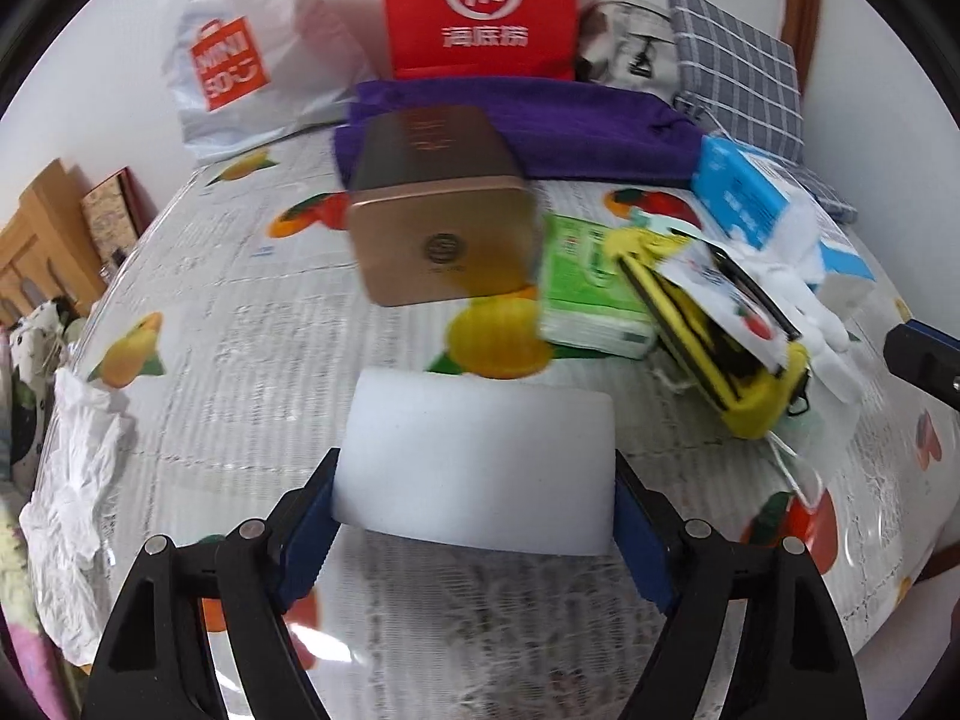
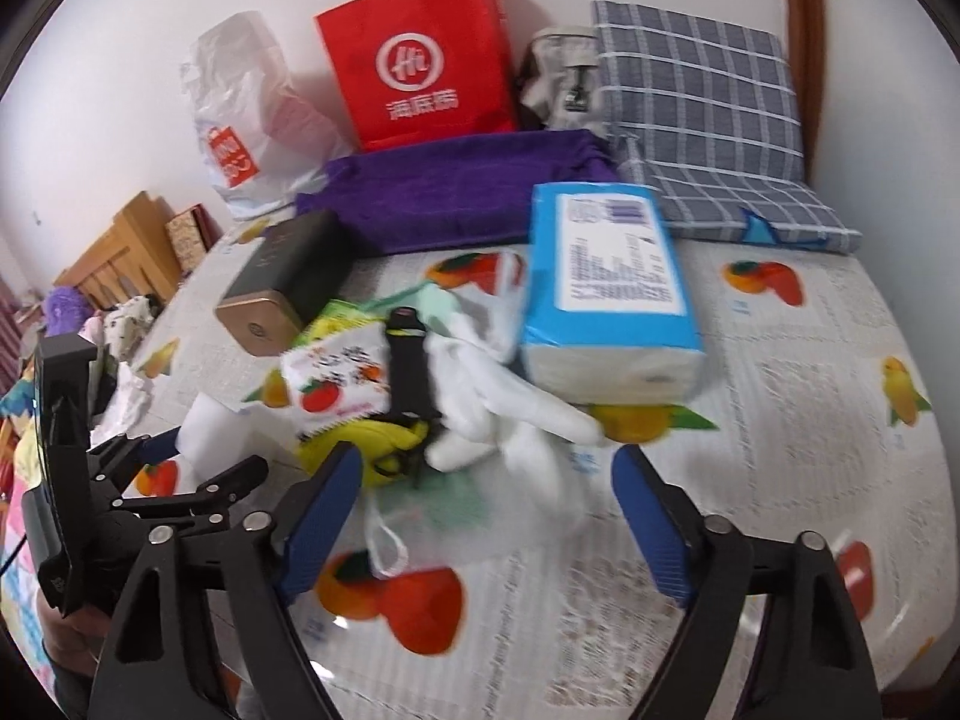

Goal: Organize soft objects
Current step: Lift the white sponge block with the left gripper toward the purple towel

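Observation:
A white foam sponge block point(image 1: 474, 456) lies on the fruit-print table cover, and my left gripper point(image 1: 477, 471) has its blue pads against the block's two sides, shut on it. The right wrist view shows the same block point(image 2: 210, 420) at the left, with the left gripper point(image 2: 180, 456) around it. My right gripper point(image 2: 486, 462) stands open just above the cover. A white fabric glove point(image 2: 516, 426) reaches in between its fingers without touching either pad. Behind the glove is a heap: a snack packet point(image 2: 336, 384), a yellow pouch point(image 2: 384, 450) and a black strap point(image 2: 408, 360).
A gold tin point(image 1: 444, 222), a green tissue pack point(image 1: 588, 294) and a blue tissue pack point(image 2: 606, 294) lie mid-table. At the back are a purple towel point(image 2: 456, 192), a red paper bag point(image 2: 420, 60), a white plastic bag point(image 1: 240, 54) and a grey checked cushion point(image 2: 702, 108). Crumpled white paper point(image 1: 78, 468) hangs at the left edge.

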`<state>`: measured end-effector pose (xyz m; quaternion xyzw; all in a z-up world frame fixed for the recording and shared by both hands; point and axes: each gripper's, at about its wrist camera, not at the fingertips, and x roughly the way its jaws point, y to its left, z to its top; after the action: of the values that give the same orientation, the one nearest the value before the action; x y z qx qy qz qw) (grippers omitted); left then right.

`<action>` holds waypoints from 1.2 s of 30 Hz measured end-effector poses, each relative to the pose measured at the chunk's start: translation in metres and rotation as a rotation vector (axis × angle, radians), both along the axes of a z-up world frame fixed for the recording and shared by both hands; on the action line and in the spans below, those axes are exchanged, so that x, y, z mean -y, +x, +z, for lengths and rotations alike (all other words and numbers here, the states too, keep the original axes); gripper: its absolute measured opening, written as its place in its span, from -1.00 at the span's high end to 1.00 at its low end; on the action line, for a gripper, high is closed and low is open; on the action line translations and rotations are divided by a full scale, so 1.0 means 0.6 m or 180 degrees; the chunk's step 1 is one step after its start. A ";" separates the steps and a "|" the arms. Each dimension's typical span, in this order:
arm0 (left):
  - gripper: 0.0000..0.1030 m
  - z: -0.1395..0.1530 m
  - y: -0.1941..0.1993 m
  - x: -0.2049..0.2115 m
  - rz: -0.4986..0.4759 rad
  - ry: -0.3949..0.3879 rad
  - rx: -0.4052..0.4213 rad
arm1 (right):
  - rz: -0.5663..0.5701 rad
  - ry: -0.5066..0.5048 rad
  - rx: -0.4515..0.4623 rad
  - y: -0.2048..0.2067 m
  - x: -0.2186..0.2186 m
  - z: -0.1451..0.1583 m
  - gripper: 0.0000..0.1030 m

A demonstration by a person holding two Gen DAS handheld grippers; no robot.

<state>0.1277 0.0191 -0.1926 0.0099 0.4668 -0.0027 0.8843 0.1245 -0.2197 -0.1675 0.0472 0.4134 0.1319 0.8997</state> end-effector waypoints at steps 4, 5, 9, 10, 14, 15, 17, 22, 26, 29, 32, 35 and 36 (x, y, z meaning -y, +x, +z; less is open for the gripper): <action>-0.56 -0.006 0.002 -0.030 0.0149 -0.0103 0.0000 | 0.0173 0.0060 0.0008 0.021 -0.028 0.002 -0.05; -0.56 -0.009 0.002 -0.034 0.0169 -0.0120 -0.0008 | 0.0208 0.0087 -0.0007 0.028 -0.033 0.002 0.10; -0.56 -0.018 0.004 -0.045 0.0170 -0.0219 0.0001 | 0.0322 0.0157 -0.0092 0.059 -0.057 -0.005 0.24; -0.56 -0.018 0.004 -0.044 0.0155 -0.0207 0.0009 | 0.0337 0.0130 -0.0116 0.066 -0.063 -0.008 0.24; -0.57 -0.020 0.008 -0.041 0.0138 -0.0197 0.0025 | 0.0361 0.0033 -0.0179 0.087 -0.078 -0.022 0.25; -0.57 -0.020 0.008 -0.041 0.0128 -0.0192 0.0028 | 0.0360 0.0024 -0.0207 0.093 -0.079 -0.026 0.25; -0.57 -0.021 0.010 -0.043 0.0114 -0.0199 0.0017 | 0.0354 0.0036 -0.0270 0.102 -0.081 -0.034 0.25; -0.58 -0.023 0.014 -0.042 0.0104 -0.0213 0.0011 | 0.0447 0.0074 -0.0368 0.120 -0.091 -0.053 0.47; -0.58 -0.023 0.013 -0.044 0.0096 -0.0221 0.0014 | 0.0465 -0.0030 -0.0306 0.118 -0.096 -0.051 0.60; -0.58 -0.023 0.014 -0.043 0.0112 -0.0217 0.0012 | 0.0499 0.0104 -0.0236 0.102 -0.087 -0.030 0.60; -0.58 -0.022 0.013 -0.043 0.0138 -0.0210 -0.0002 | 0.0517 0.0070 -0.0182 0.087 -0.082 -0.019 0.60; -0.58 -0.021 0.010 -0.044 0.0171 -0.0222 -0.0030 | 0.0483 0.0075 -0.0167 0.069 -0.067 -0.012 0.60; -0.58 -0.020 0.010 -0.045 0.0192 -0.0231 -0.0042 | 0.0476 0.0077 -0.0151 0.059 -0.059 -0.009 0.60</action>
<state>0.1335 0.0464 -0.2046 -0.0362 0.4723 0.0070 0.8807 0.1600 -0.1843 -0.1726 0.0301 0.4354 0.2026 0.8766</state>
